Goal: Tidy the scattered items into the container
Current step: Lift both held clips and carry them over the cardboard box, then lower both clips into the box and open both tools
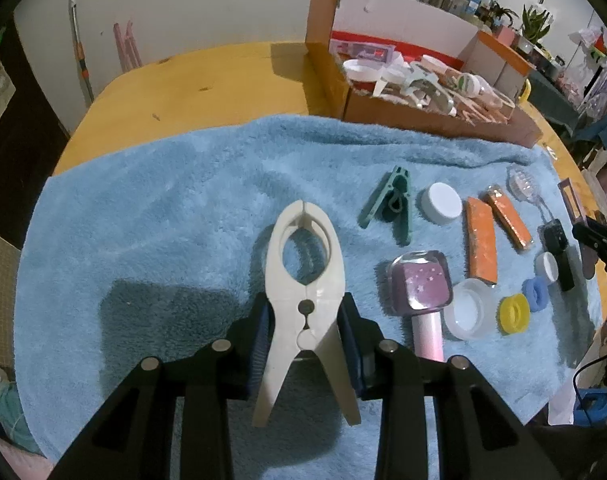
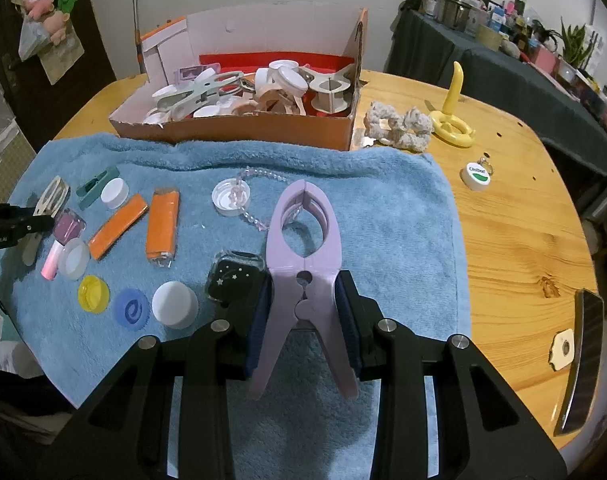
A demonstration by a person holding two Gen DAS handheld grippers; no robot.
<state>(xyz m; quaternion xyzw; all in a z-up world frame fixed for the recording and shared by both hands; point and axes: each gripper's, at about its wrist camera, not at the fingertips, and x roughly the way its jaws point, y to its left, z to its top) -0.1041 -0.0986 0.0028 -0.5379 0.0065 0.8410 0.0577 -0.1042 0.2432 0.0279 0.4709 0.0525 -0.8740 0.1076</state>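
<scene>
My left gripper (image 1: pixel 305 320) is shut on a cream plastic clip (image 1: pixel 287 292) just above the blue towel (image 1: pixel 163 200); its pads press the clip's sides near the pivot. My right gripper (image 2: pixel 303 292) is shut the same way on a lilac clip (image 2: pixel 283 264). The cardboard box (image 2: pixel 231 128) stands behind the towel, holding several clips and lids. Loose on the towel lie a green clip (image 1: pixel 387 208), a white cap (image 1: pixel 441 202), two orange bars (image 1: pixel 481 246), a purple-topped pink bottle (image 1: pixel 419 280), a clear lid (image 1: pixel 469 314), a yellow cap (image 2: pixel 93 293), a blue cap (image 2: pixel 131 312) and a black starred box (image 2: pixel 235 280).
On the bare wooden table (image 2: pixel 523 240) right of the towel are a crocheted piece (image 2: pixel 399 124), a yellow ring stand (image 2: pixel 451 120) and a small white tin (image 2: pixel 476 176). A bead string on a clear lid (image 2: pixel 231 198) lies mid-towel. A dark curved strip (image 2: pixel 583 360) sits near the table's right edge.
</scene>
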